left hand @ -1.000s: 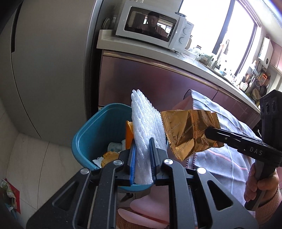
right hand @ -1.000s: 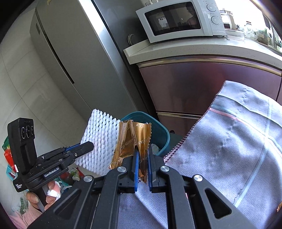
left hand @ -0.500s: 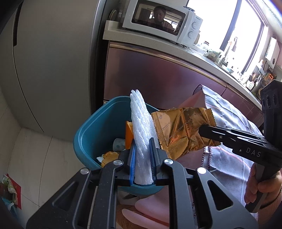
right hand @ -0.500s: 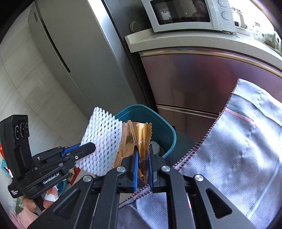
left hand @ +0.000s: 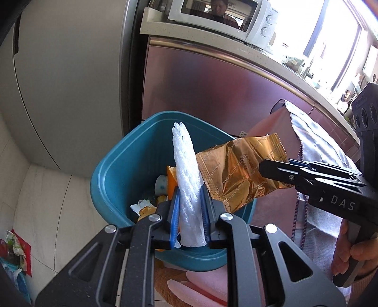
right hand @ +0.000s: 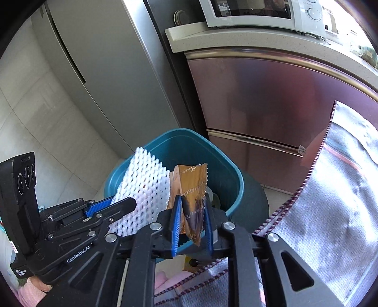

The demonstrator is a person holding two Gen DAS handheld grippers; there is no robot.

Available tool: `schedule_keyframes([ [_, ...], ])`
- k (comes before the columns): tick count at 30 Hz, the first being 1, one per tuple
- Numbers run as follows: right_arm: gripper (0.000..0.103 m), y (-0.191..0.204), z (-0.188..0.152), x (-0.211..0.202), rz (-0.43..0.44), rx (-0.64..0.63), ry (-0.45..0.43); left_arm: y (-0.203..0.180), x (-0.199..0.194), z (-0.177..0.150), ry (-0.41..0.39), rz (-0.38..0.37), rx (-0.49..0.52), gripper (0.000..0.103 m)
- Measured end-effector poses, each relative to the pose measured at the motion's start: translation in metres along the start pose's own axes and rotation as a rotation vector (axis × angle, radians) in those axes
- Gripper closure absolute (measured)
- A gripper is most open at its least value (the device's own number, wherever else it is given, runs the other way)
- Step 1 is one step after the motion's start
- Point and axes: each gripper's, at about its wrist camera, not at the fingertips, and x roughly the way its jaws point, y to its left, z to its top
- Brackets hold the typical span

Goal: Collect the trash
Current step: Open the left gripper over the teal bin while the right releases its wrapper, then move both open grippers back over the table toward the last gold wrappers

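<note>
Both grippers now closer over the bin (left hand: 111, 189); left gripper (left hand: 189, 212) clamps foam net (left hand: 186, 170), right gripper (right hand: 191, 226) loosening on wrapper (right hand: 191, 186), which may snag the rim.

Black left gripper (left hand: 189, 210) with blue-lined fingers (left hand: 175, 212) and silver screws; right gripper (right hand: 191, 222) alike.

Left wrist view: sits behind left gripper (left hand: 190, 212), looks forward and down along fingers, close above teal bin (left hand: 113, 174); right gripper (left hand: 274, 168) enters from right edge. Right wrist view: sits behind right gripper (right hand: 191, 222), faces same way, close to teal bin (right hand: 226, 165); left gripper (right hand: 118, 205) enters from left. Both views share bin, fridge (left hand: 70, 82), cabinet front (right hand: 271, 99), microwave (left hand: 224, 16) at top.
</note>
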Motion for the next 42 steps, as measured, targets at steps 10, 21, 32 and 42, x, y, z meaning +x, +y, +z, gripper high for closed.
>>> schedule_keyframes([
  [10,0.081,-0.005,-0.004,0.003,-0.011,0.015,-0.011,0.000,0.013,-0.003,0.009,-0.003,-0.003,0.080],
  [21,0.079,-0.009,-0.021,-0.024,0.002,0.000,-0.053,-0.005,-0.018,-0.009,-0.058,-0.042,0.014,0.074],
  [32,0.067,-0.025,-0.067,-0.110,0.016,0.016,-0.194,-0.059,-0.068,-0.017,-0.144,-0.192,0.124,0.060],
  [42,0.066,-0.081,-0.134,-0.187,-0.088,0.156,-0.281,-0.148,-0.073,-0.036,-0.091,-0.348,0.268,0.058],
])
